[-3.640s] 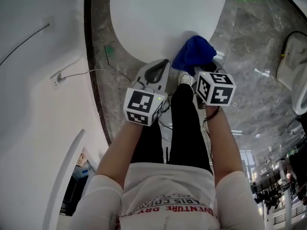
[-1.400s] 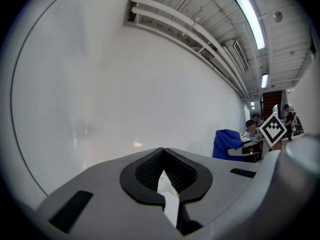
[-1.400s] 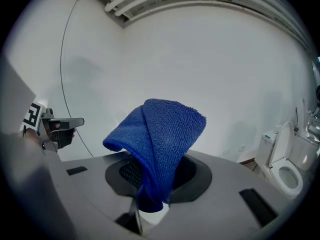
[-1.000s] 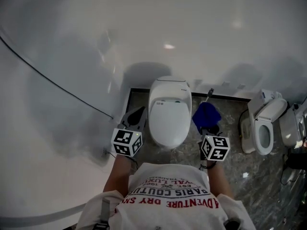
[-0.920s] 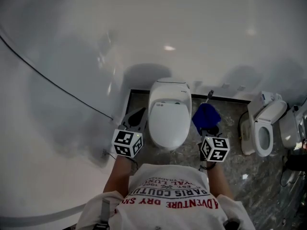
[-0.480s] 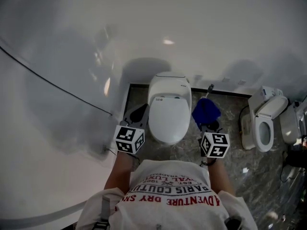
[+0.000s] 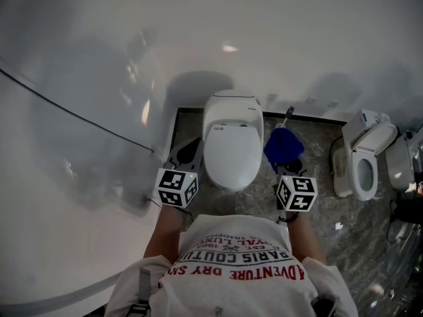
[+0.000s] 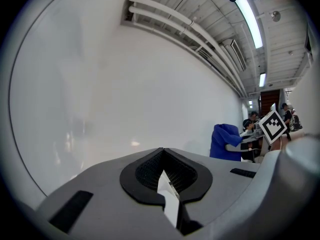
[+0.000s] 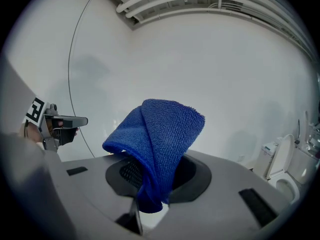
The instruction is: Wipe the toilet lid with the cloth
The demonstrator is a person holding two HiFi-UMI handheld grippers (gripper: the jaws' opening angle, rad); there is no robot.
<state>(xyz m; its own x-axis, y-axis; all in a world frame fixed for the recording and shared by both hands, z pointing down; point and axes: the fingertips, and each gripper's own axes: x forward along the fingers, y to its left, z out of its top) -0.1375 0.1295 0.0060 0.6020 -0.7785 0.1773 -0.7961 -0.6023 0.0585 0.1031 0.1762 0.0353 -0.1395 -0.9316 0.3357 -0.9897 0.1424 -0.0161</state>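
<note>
Head view: a person in a white T-shirt with red print [image 7: 231, 269] stands on a grey marbled floor [image 7: 324, 207] and faces a plain white wall [image 7: 277, 32]. The white oval toilet lid [image 7: 230, 154] is down and lies at 12 o'clock from the person, between the two claws. The left claw [image 7: 188, 152] is at 9 o'clock of the lid, just beside its rim, with no contact visible. In the left gripper view this claw [image 8: 164, 178] has its jaws pressed together. Only a thin pale slit shows between the black pads, with nothing gripped, and it points at the wall. The right claw [image 7: 288, 168] is at 3 o'clock of the lid, over the floor. In the right gripper view this claw [image 9: 150, 186] pinches the folded blue terry cloth [image 9: 161, 139]. The cloth rises from between the pads in a bunched fold, with its loose edge drooping toward 9 o'clock. In the head view the cloth [image 7: 283, 148] is clear of the lid, with a strip of floor between them. It also shows in the left gripper view [image 8: 224, 141] at 3 o'clock. A black-and-white marker cube [image 7: 296, 193] sits at the near end of the right gripper. A second white toilet with its lid raised [image 7: 365, 167] stands at 3 o'clock, well apart from the first. A thin dark cable [image 7: 79, 114] crosses the wall at 9 o'clock.
</note>
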